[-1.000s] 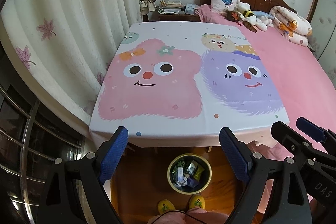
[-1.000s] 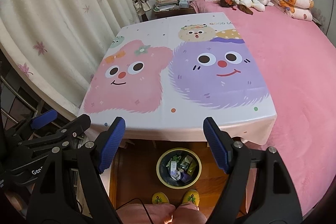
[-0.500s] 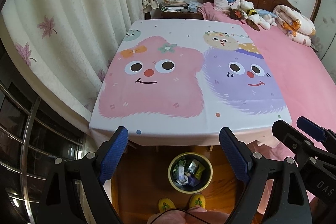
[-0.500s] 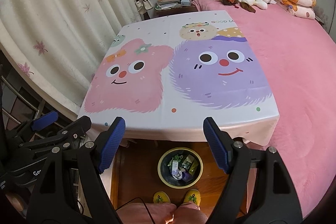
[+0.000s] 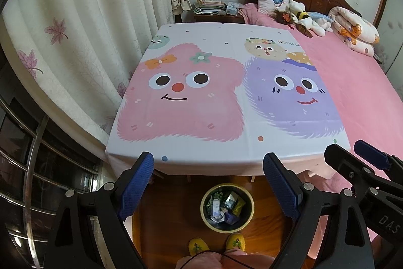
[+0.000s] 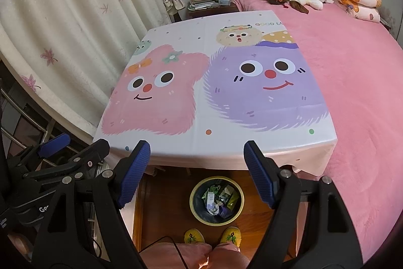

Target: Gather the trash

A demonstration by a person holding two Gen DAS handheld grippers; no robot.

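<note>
A round yellow-rimmed trash bin [image 5: 249, 218] [image 6: 195, 208] stands on the wooden floor below the table's near edge, holding several wrappers [image 5: 224, 206] [image 6: 219, 201]. My left gripper [image 5: 209, 163] hangs open above the bin with nothing between its blue-padded fingers. My right gripper [image 6: 196, 150] is open too and holds nothing; it shows at the right edge of the left wrist view [image 5: 352, 153]. In the right wrist view the left gripper [image 6: 73, 145] sits at the lower left. The table under the cartoon cloth [image 5: 226, 92] [image 6: 214, 92] carries no loose object.
A pink bed [image 5: 357, 82] [image 6: 357, 82] adjoins the table's right side, with pillows and plush toys at the headboard. Curtains [image 5: 75, 29] hang left, a metal rail [image 5: 32, 180] below them. A nightstand with books [image 5: 214, 6] stands behind. A person's yellow slippers [image 5: 216, 243] [image 6: 211, 235] touch the bin.
Both wrist views have shifted slightly, as if tilted a little upward; the table and bin sit a bit lower in frame. Both grippers stay open and empty.
</note>
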